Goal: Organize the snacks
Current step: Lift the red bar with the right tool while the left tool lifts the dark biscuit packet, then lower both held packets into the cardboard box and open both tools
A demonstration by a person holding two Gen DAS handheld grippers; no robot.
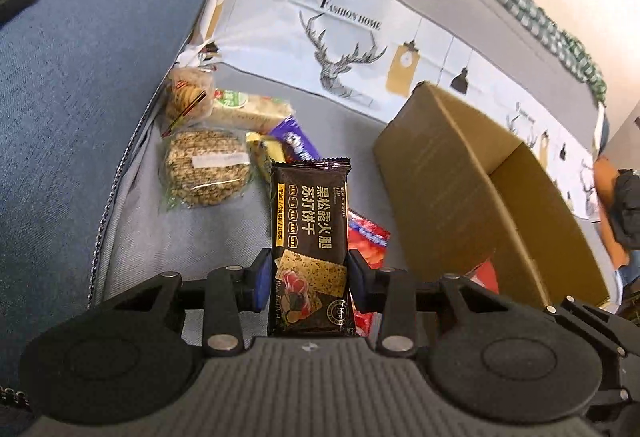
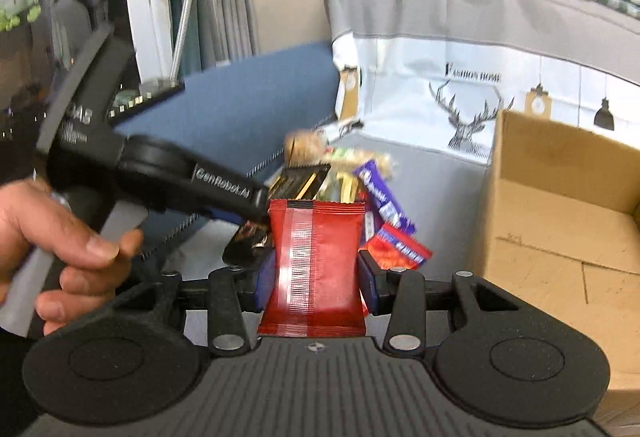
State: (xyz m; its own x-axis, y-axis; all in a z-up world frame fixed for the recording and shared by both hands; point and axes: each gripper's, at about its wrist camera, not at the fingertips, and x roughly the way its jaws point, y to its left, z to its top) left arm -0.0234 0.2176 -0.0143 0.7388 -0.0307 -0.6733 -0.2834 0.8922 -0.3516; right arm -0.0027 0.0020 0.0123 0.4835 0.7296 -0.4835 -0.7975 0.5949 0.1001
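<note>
Even, bright indoor light; soft shadows. Fisheye curvature bends both views' edges. Right wrist view: motion blur on the hand [image 2: 60,249] and background.

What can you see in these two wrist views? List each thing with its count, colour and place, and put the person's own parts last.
dark cracker packet: one, brown-black with gold print, clamped in the left gripper
red packet: one, red with a clear strip, clamped in the right gripper
cardboard box: one, brown, open, right of the snack pile
round seeded cakes: two in clear wrap, tan, left of the pile
purple packet: one, purple, middle of the pile
sofa seat: one, grey, under the snacks
stag-print cover: one, white and grey, behind the pile
blue cushion: one, far left
left gripper: one, black, fingers shut on the cracker packet
right gripper: one, black, shut on the red packet
hand: one, holding the left gripper
</note>
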